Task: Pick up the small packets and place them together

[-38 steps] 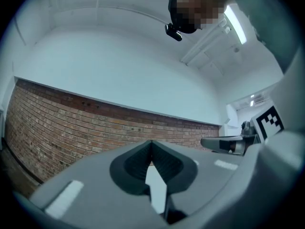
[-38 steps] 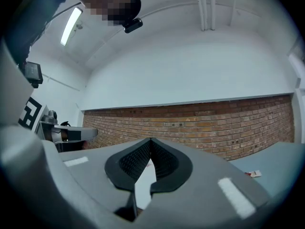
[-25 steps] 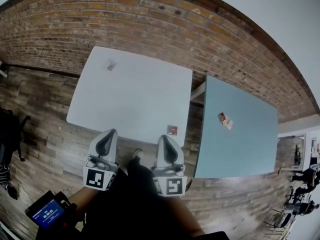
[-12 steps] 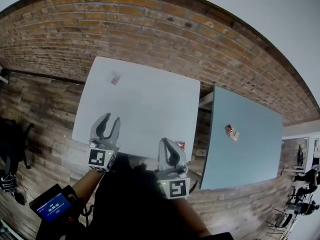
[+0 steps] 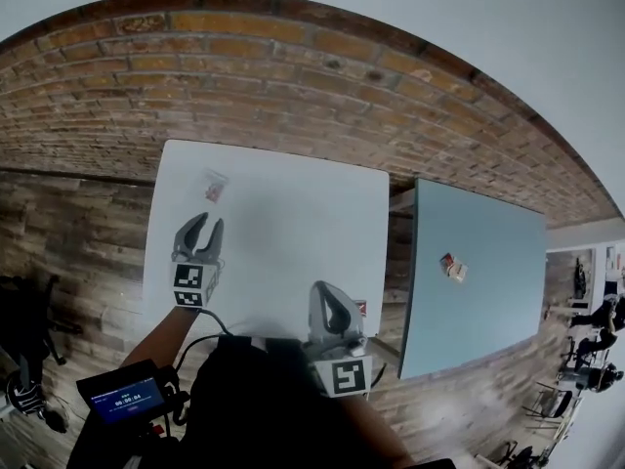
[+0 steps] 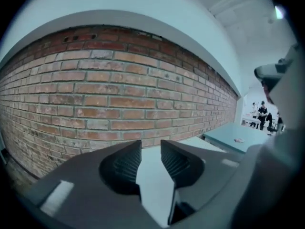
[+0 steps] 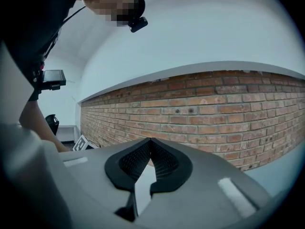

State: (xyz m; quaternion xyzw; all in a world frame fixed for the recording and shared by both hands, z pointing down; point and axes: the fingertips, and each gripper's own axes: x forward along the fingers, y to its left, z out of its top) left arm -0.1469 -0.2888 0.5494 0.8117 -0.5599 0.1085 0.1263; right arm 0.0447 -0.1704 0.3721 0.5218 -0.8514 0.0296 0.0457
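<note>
A small reddish packet (image 5: pixel 214 186) lies near the far left corner of the white table (image 5: pixel 283 233). My left gripper (image 5: pixel 199 225) hovers over the table's left part, a short way before that packet; its jaws are opening and nothing is between them. My right gripper (image 5: pixel 328 294) is shut and empty at the table's near edge, and a red packet (image 5: pixel 360 307) peeks out just to its right. Two more packets (image 5: pixel 451 266) lie together on the teal table (image 5: pixel 479 291), which also shows in the left gripper view (image 6: pixel 228 136).
A brick wall (image 5: pixel 293 76) runs behind both tables. A gap (image 5: pixel 398 252) separates the white table from the teal one. A small screen device (image 5: pixel 124 396) is strapped on the person's left forearm. Wooden floor (image 5: pixel 68 223) lies to the left.
My left gripper has moved forward over the white table toward the far left packet and its jaws have opened. The right gripper stays shut near the table's front edge.
</note>
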